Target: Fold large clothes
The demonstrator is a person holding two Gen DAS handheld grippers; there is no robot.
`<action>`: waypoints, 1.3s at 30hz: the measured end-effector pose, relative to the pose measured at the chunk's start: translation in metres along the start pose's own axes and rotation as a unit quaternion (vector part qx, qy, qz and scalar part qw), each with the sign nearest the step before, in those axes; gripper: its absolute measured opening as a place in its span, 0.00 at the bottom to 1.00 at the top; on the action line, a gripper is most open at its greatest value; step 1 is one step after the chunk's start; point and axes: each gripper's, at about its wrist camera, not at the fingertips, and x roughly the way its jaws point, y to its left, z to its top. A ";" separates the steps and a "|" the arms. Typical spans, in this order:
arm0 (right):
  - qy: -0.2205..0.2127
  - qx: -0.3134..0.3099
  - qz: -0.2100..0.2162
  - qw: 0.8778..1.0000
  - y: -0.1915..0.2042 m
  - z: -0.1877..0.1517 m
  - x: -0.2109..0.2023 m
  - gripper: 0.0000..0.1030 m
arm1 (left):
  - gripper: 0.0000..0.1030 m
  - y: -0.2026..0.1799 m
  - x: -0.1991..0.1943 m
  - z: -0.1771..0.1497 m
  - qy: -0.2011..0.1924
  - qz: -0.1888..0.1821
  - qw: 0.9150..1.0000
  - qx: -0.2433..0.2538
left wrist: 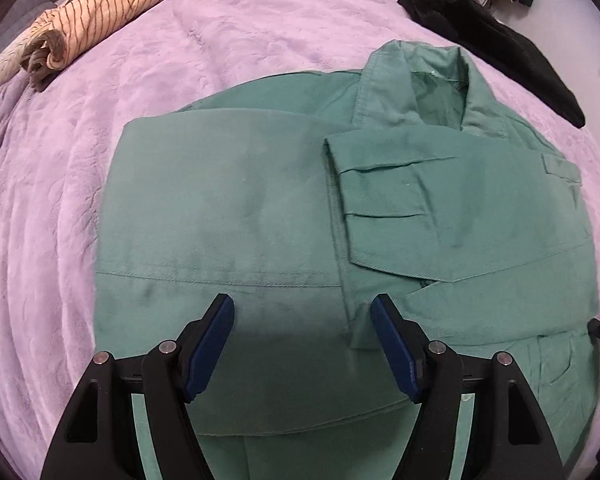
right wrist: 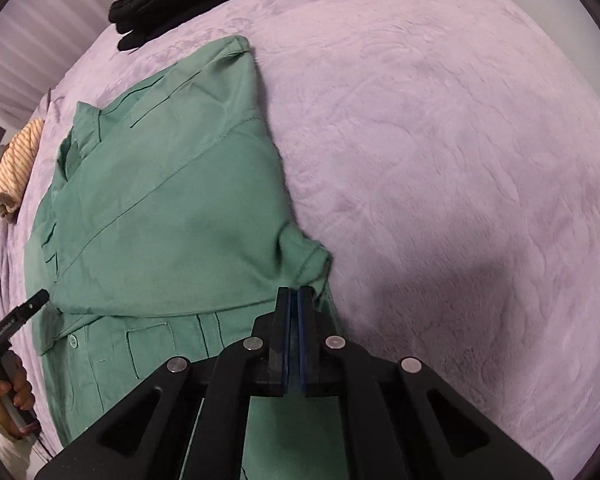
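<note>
Left gripper (left wrist: 302, 312): I held it low over the near part of the green jacket (left wrist: 260, 208), its blue pads spread wide with nothing between them.
Right gripper (right wrist: 294, 300): my blue pads were pressed together, with the tips at a bunched corner of the jacket (right wrist: 172, 220); I could not tell whether any cloth was pinched between them.
Green jacket: it lay partly folded on the purple blanket (left wrist: 60, 200), with both sides turned in over the front and the collar (left wrist: 432, 80) at the far end from me.
Sleeve cuff (left wrist: 380, 184): in the left view it lay across the chest, just below the collar.
Jacket hem: in the right view the lower front, with a button (right wrist: 73, 340) and a pocket (right wrist: 152, 344), lay flat nearest my right tool.
Left hand (right wrist: 10, 392): seen at the edge of the right view, gripping the handle of the other tool beside the jacket.
Purple blanket: it covered the whole bed under the jacket (right wrist: 460, 160).
Striped garment (left wrist: 96, 12): rolled up at the far left, well apart from the jacket.
Black garment (left wrist: 492, 36): lying at the far right, near the collar but not touching it.
</note>
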 end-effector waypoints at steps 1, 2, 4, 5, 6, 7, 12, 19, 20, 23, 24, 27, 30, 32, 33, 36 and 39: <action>0.000 0.020 0.015 1.000 -0.006 -0.001 -0.002 0.04 | 0.71 0.003 0.002 -0.001 0.006 -0.003 1.000 -0.006; -0.006 0.046 0.036 0.998 -0.013 -0.003 -0.007 0.06 | 0.71 0.007 0.002 -0.003 0.009 -0.005 1.000 -0.011; -0.022 0.089 0.075 0.993 -0.025 -0.003 -0.016 0.15 | 0.71 0.009 0.001 -0.004 0.009 -0.003 1.000 -0.018; -0.025 0.110 0.092 0.989 -0.031 -0.002 -0.018 0.32 | 0.71 0.010 -0.001 -0.005 0.005 -0.003 1.000 -0.023; -0.027 0.133 0.104 0.985 -0.038 -0.001 -0.017 0.41 | 0.71 0.010 -0.003 -0.004 0.001 -0.005 1.000 -0.026; -0.026 0.153 0.115 0.981 -0.042 0.001 -0.014 0.47 | 0.71 0.011 -0.004 -0.004 -0.002 -0.008 1.000 -0.029; 0.001 0.204 0.120 0.972 -0.057 0.004 0.016 0.13 | 0.71 -0.004 0.009 -0.003 0.000 0.010 1.000 -0.010; -0.003 0.127 0.058 0.990 -0.035 -0.003 -0.007 0.16 | 0.71 0.001 0.002 -0.007 0.016 0.022 1.000 -0.006; -0.004 0.107 0.050 0.993 -0.029 -0.004 -0.013 0.16 | 0.71 0.003 0.000 -0.008 0.016 0.023 1.000 -0.006; -0.004 0.071 0.043 0.997 -0.014 -0.006 -0.025 0.16 | 0.71 0.005 -0.009 -0.011 0.019 0.024 0.999 -0.007; -0.004 0.061 0.042 0.997 -0.009 -0.006 -0.028 0.16 | 0.71 0.006 -0.012 -0.013 0.019 0.024 1.000 -0.007; -0.002 0.029 0.035 0.999 0.009 -0.009 -0.036 0.18 | 0.71 0.005 -0.023 -0.015 0.020 0.024 0.999 -0.007; 0.000 0.012 0.028 1.000 0.025 -0.011 -0.040 0.46 | 0.71 0.005 -0.034 -0.020 0.024 0.025 0.999 -0.007; -0.002 0.004 0.028 1.000 0.034 -0.012 -0.044 0.57 | 0.71 0.006 -0.042 -0.023 0.025 0.027 0.999 -0.007; 0.000 0.000 0.029 1.000 0.038 -0.013 -0.046 0.57 | 0.71 0.006 -0.044 -0.024 0.026 0.028 0.999 -0.008; 0.006 -0.016 0.024 1.000 0.049 -0.015 -0.050 0.57 | 0.71 0.007 -0.055 -0.030 0.031 0.029 0.999 -0.015; 0.007 -0.032 0.021 0.999 0.060 -0.017 -0.054 0.62 | 1.00 0.011 -0.063 -0.034 0.024 0.032 0.999 -0.026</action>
